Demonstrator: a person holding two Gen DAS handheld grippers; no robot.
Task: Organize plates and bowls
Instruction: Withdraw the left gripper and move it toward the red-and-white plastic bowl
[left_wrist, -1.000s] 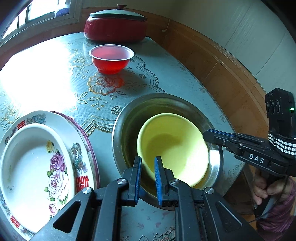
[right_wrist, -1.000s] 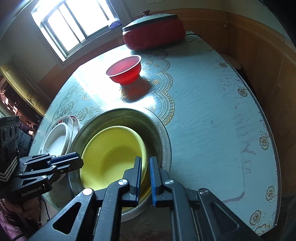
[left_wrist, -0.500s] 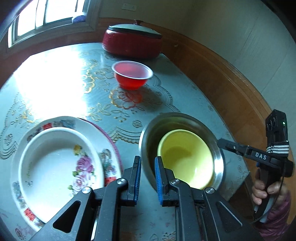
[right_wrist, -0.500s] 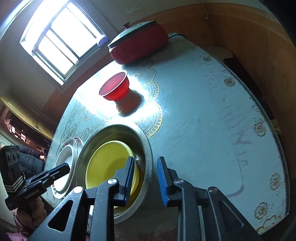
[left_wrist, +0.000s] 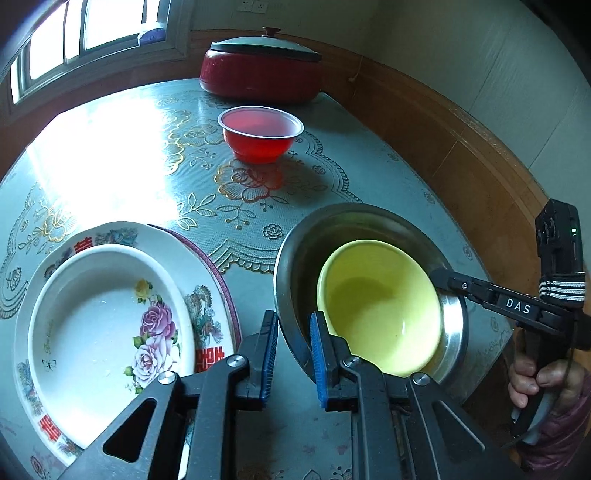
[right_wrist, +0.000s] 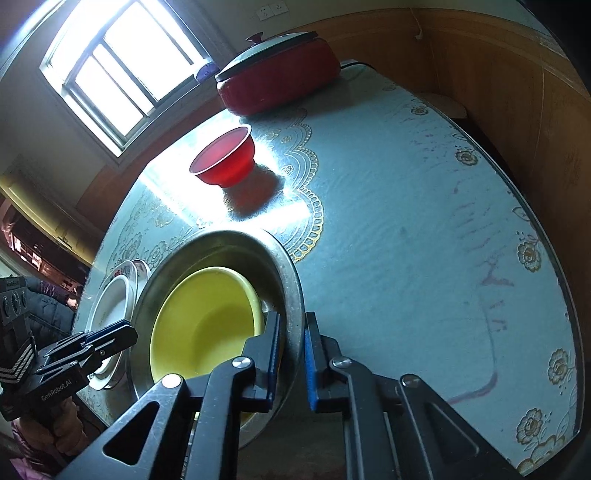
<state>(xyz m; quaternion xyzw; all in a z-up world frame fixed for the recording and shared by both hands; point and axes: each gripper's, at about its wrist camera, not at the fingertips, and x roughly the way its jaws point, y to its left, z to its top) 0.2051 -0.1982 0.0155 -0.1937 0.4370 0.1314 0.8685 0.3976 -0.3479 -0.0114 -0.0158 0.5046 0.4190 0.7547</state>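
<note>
A yellow bowl (left_wrist: 380, 306) sits inside a steel basin (left_wrist: 295, 251) near the table's front edge; both also show in the right wrist view, the bowl (right_wrist: 203, 325) and the basin (right_wrist: 291, 291). My left gripper (left_wrist: 293, 354) is open, its jaws astride the basin's near-left rim. My right gripper (right_wrist: 291, 354) is open, its jaws astride the basin's right rim. A white floral plate (left_wrist: 107, 328) rests on a larger plate at the left. A red bowl (left_wrist: 260, 134) stands farther back.
A red lidded pot (left_wrist: 262, 72) stands at the table's far edge under the window. The round table (right_wrist: 424, 221) has a patterned blue cover. Wooden wall panelling runs along the right side.
Both grippers have opened a little and moved onto the steel basin's rim, left on its near-left side, right on its right side. The bowls and plates stay where they were.
</note>
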